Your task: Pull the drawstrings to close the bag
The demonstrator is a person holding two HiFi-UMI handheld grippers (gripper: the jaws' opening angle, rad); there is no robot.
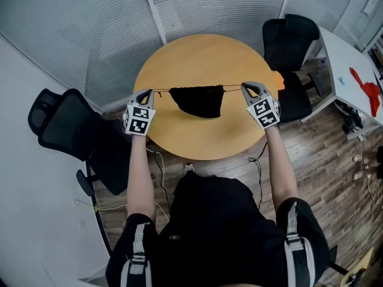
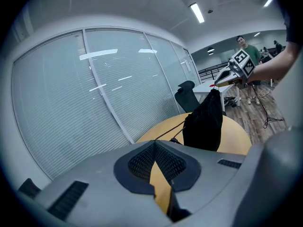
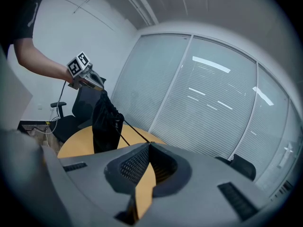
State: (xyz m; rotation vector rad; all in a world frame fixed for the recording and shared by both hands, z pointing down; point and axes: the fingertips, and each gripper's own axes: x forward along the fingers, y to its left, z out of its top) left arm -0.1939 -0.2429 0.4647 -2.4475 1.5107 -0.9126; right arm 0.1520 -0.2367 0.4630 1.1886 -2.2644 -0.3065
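A black drawstring bag [image 1: 200,100] hangs over the round wooden table [image 1: 197,52], strung between my two grippers. Its top edge looks ruffled, and a thin drawstring [image 1: 160,91] runs taut from each side. My left gripper [image 1: 148,92] is shut on the left string end, and my right gripper [image 1: 246,87] is shut on the right one. In the left gripper view the string leaves the closed jaw tips [image 2: 154,142] toward the bag [image 2: 203,122], with the right gripper [image 2: 239,65] beyond. The right gripper view mirrors this: closed tips [image 3: 149,144], bag [image 3: 105,122], left gripper [image 3: 83,74].
A black office chair [image 1: 66,124] stands left of the table and another [image 1: 290,37] at the back right. A white desk [image 1: 347,64] with a red object is at the far right. Blinds cover the glass wall behind. Cables lie on the wood floor.
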